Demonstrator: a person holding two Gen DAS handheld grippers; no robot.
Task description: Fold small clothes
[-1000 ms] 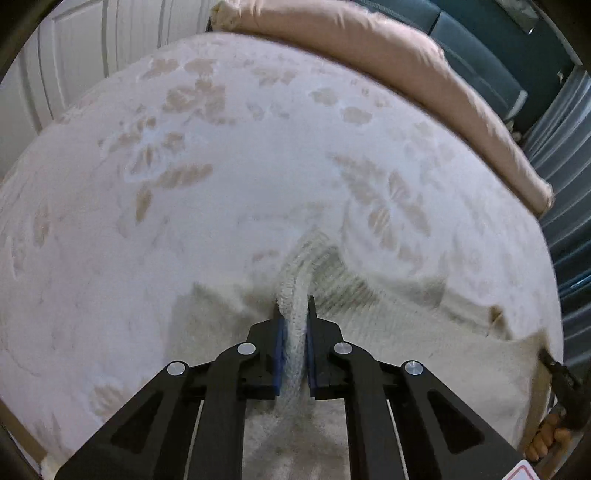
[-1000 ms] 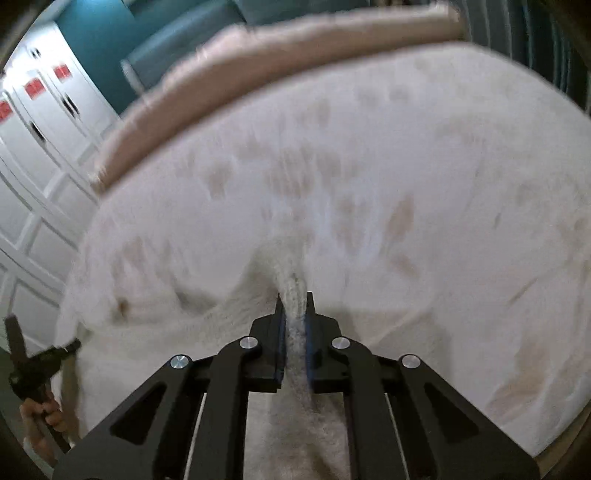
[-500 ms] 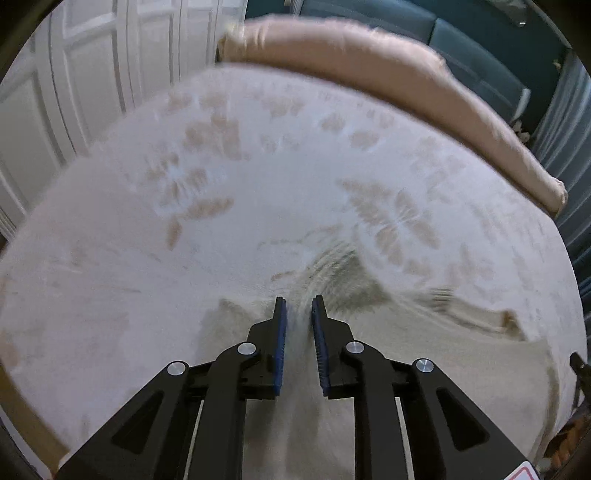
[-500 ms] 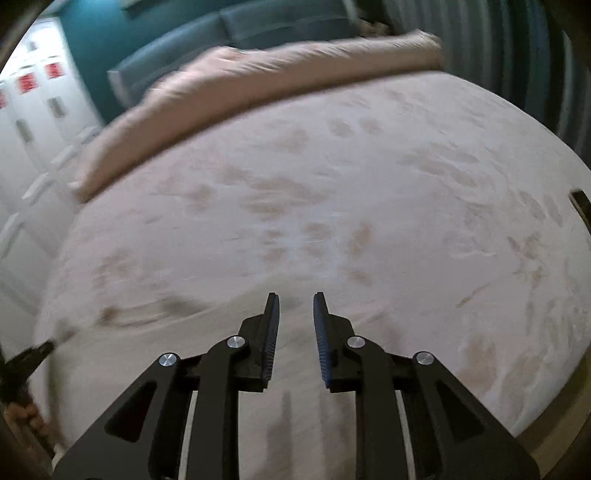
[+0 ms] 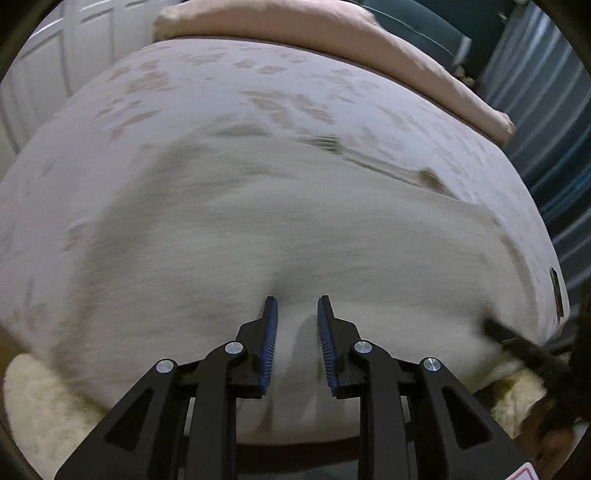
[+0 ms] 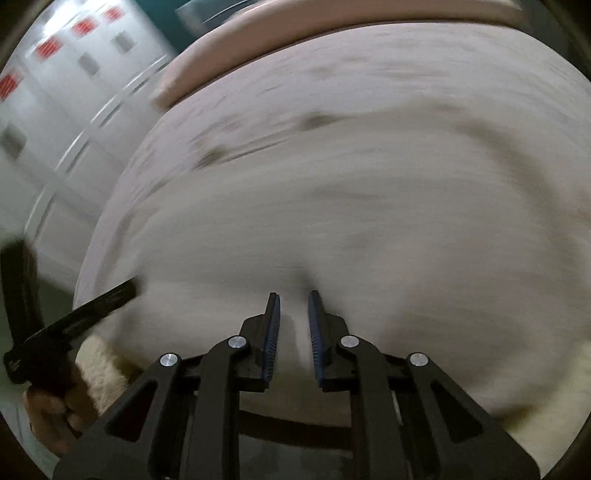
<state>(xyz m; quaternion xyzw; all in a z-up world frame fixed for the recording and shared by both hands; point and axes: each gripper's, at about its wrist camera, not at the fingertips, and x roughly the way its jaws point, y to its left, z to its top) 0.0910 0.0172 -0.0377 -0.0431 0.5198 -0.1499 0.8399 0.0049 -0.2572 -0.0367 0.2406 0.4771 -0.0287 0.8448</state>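
The left gripper (image 5: 294, 306) hangs over the near edge of the bed (image 5: 207, 92), its jaws a small gap apart and holding nothing; they have just been opening, with no cloth between them. The right gripper (image 6: 293, 301) is likewise empty, its jaws parted a little less — they have just been closing, again on nothing.

The risk from here is a blind re-grab. Both views are smeared, so a pinch made now could catch the flower-patterned bedspread (image 5: 155, 81) along with the garment, or only its top layer, and drag the fold askew. Closing on one side before the other would also skew the edge.

The cream knitted garment (image 5: 280, 229) lies spread flat on the bed just ahead of both grippers, near its front edge, and in the left wrist view spans most of the bed's width. It reads as soft, ribbed and pale, barely standing out from the bedspread below. A darker mark sits at its far edge (image 5: 430, 177), possibly a label or neckline; I cannot tell which. A folded peach blanket (image 5: 295, 26) lies well beyond it.
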